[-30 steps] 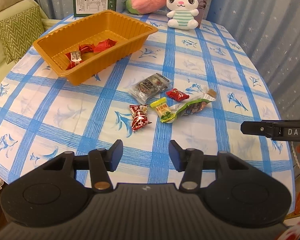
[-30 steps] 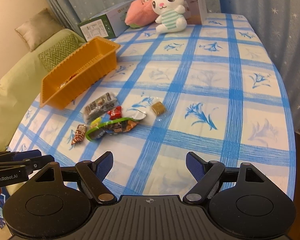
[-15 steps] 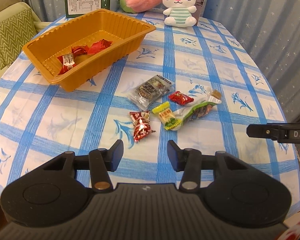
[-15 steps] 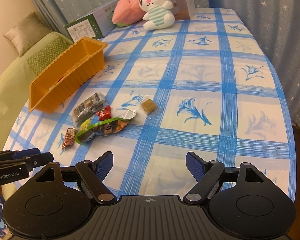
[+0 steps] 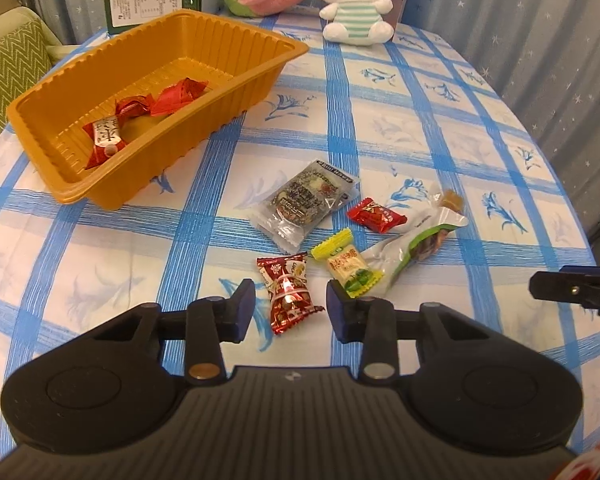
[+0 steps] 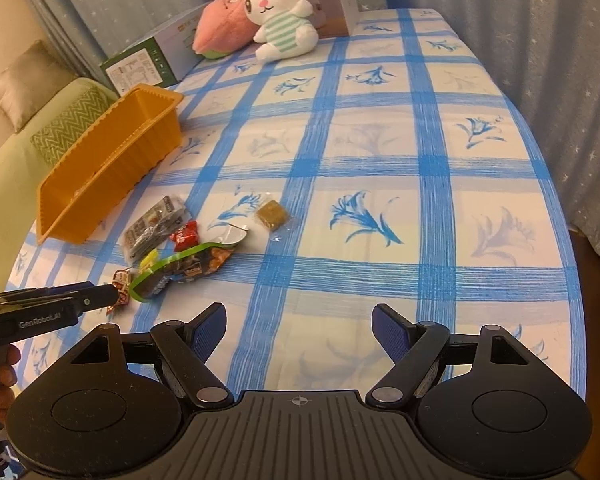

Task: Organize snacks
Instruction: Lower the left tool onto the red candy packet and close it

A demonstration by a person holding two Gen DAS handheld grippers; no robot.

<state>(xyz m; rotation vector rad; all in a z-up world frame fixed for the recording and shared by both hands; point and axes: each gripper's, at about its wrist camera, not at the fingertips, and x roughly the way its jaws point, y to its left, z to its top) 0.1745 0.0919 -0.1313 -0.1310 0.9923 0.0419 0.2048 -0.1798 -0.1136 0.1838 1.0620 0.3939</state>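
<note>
Blue curtains with little stars hang behind a round worktop (image 5: 440,128) with a blue checked cloth. At ten o'clock sits the orange tray (image 5: 236,92) with a few red candies inside. Loose snacks lie in the middle, well apart from it. The left hand-held gripper (image 5: 290,304) is open, with the red twisted candy (image 5: 286,294) right between its tips. The yellow candy (image 5: 346,266) lies just beside at one o'clock, so the right tip could bump or pinch it too. The shiny wrapper may slip out. The right hand-held gripper (image 6: 298,326) waits wide open, holding nothing.
</note>
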